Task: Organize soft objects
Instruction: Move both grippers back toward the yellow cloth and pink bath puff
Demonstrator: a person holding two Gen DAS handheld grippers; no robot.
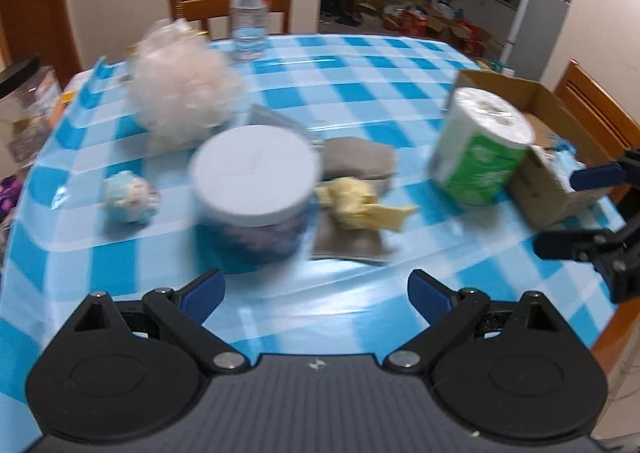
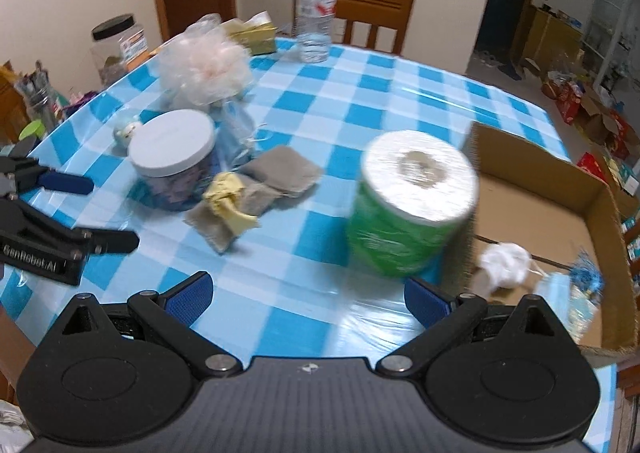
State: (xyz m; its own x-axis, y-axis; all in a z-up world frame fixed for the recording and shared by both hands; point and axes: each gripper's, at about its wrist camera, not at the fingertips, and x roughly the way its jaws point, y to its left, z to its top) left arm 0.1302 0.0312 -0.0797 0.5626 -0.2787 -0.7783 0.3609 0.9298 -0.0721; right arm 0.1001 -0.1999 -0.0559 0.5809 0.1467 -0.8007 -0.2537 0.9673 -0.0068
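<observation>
Only the right wrist view shows the white tuft inside the cardboard box; both grippers' fingers spread apart.

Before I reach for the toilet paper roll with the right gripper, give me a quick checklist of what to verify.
1. Right gripper open and empty: ok.
2. Left gripper open, empty: ok.
3. Toilet paper roll upright on the table, free of other items: ok.
4. Cardboard box open, with bare floor: ok.
5. Roll touching the box wall: cannot tell.
6. Yellow cloth and grey cloths outside the approach path: ok.
</observation>
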